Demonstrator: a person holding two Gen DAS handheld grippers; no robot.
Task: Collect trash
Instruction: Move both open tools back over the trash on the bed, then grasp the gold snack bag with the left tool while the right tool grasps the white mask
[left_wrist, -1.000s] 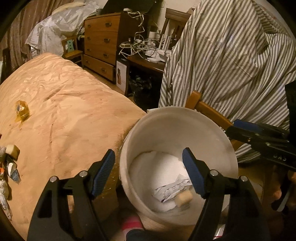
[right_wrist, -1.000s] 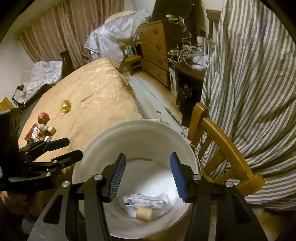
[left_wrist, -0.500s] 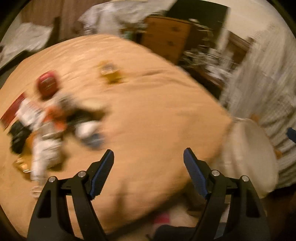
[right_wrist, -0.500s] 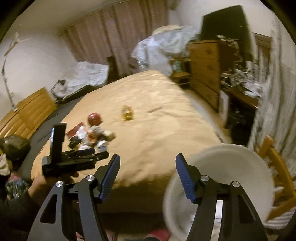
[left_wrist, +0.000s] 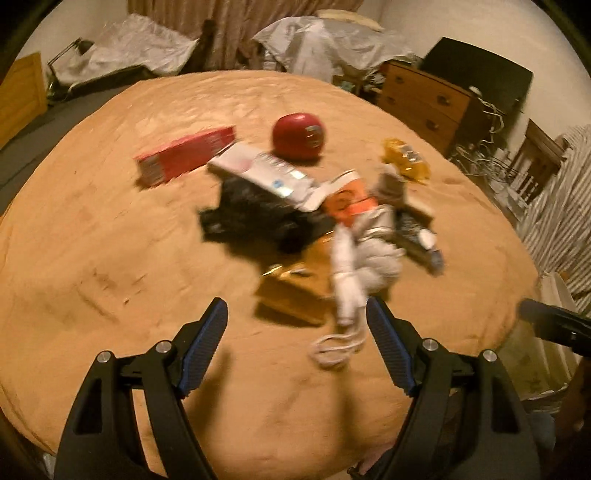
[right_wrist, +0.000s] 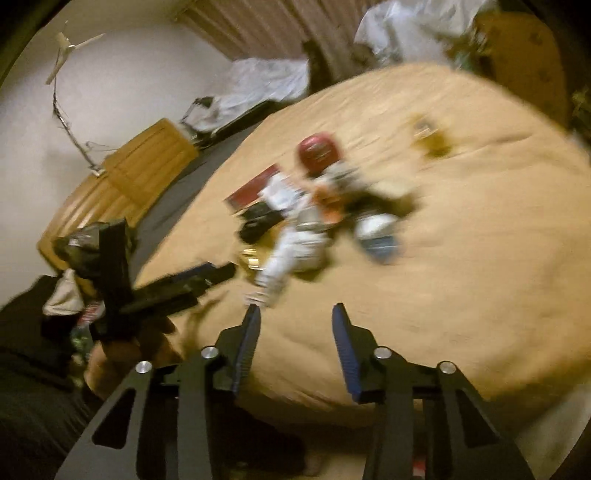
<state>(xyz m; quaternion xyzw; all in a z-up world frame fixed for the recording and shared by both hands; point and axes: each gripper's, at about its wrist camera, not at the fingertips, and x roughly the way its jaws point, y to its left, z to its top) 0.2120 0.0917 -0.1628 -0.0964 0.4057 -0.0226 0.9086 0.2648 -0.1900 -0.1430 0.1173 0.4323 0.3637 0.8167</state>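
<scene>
My left gripper (left_wrist: 295, 321) hangs spread and empty above the tan bedspread (left_wrist: 110, 240), just short of the blurred heap of wrappers, cartons and a white cord (left_wrist: 332, 236). My right gripper (right_wrist: 293, 325) has just been narrowing, nothing between its pads, apart.

No text, label, brand or number is legible in either view. Printed markings appear on the red round object (left_wrist: 299, 136) and the white carton (left_wrist: 264, 173), both well ahead of the left jaws, and on the orange packet (left_wrist: 349, 203) beside them, but motion blur renders all illegible.
</scene>
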